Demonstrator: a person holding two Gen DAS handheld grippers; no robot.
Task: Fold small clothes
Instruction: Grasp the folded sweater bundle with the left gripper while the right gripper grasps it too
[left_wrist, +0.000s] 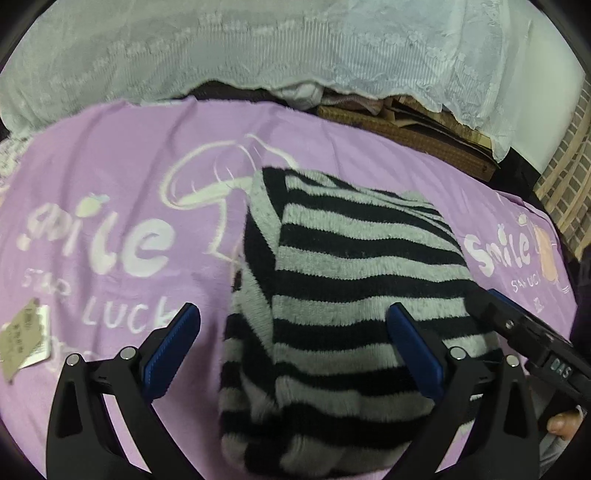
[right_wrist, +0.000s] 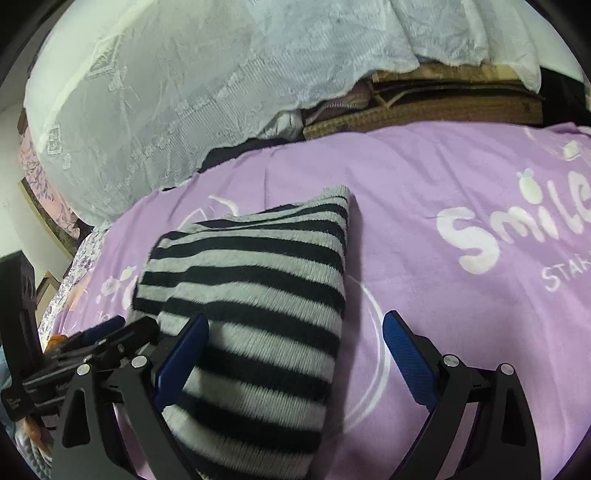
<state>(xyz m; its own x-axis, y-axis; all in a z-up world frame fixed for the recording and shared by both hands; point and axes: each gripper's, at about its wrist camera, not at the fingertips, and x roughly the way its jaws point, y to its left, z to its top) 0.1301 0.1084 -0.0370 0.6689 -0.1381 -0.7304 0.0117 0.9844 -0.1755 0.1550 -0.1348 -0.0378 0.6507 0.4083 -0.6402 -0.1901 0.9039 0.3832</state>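
Left gripper (left_wrist: 293, 354): I see its jaws spread wide and holding nothing; the blue pads (left_wrist: 173, 347) straddle the near left part of the sweater.
Right gripper (right_wrist: 295, 360): I see it spread wide too, empty, over the sweater's right edge.
Sweater (left_wrist: 354, 295): black-and-grey striped, folded into a compact block, lying directly ahead of and beneath both tools.
Blanket (left_wrist: 110, 177): purple, printed "Smile", under the sweater and all around the fingers.
Lace cloth (left_wrist: 258, 48): pale, draped beyond the blanket, far ahead of both tools.
Paper tag (left_wrist: 24, 338): on the blanket, left of my left tool.
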